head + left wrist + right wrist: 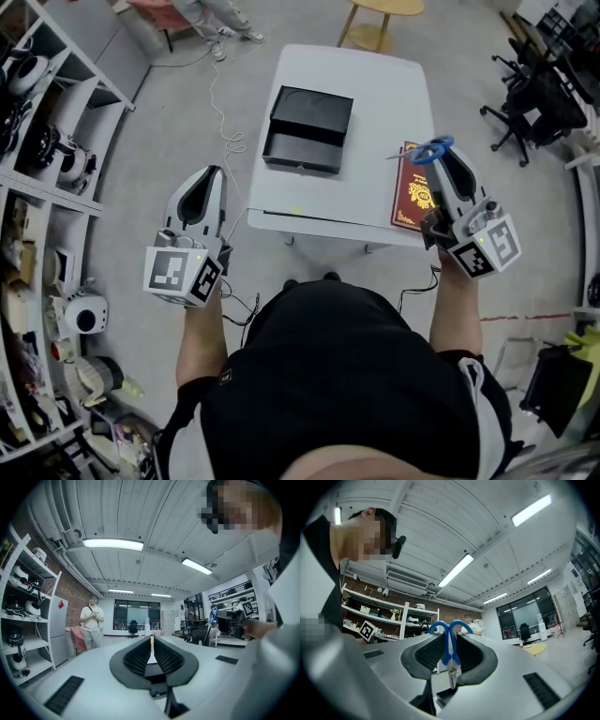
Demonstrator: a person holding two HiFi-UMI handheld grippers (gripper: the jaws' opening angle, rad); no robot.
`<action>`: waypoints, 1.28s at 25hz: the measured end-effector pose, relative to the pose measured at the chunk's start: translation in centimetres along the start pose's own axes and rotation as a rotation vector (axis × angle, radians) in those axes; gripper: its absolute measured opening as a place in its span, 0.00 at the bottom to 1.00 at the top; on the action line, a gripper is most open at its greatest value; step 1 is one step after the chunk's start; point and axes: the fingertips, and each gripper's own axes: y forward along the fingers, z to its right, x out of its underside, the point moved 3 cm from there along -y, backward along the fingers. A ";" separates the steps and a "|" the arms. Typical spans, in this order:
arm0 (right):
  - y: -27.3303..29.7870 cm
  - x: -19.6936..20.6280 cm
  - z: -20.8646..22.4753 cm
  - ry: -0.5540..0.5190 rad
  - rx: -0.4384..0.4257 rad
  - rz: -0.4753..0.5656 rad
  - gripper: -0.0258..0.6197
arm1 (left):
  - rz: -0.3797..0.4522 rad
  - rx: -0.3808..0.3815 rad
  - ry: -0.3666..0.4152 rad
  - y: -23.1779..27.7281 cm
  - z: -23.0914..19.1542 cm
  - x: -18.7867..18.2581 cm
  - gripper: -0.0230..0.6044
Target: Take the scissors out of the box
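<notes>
Scissors [449, 654], pinched near the pivot by the right hand-held gripper [450, 161] (left hand-held gripper [151, 641] closed, empty), could swivel loose and drop onto the counter [375, 112].

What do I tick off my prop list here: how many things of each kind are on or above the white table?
Black box, open: 1
Red booklet: 1
Blue-handled scissors: 1
Total: 3
</notes>
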 end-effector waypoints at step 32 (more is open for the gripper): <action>1.8 1.8 -0.2 0.018 0.005 -0.009 0.19 | -0.050 0.001 -0.024 1.0 -2.3 1.7 0.09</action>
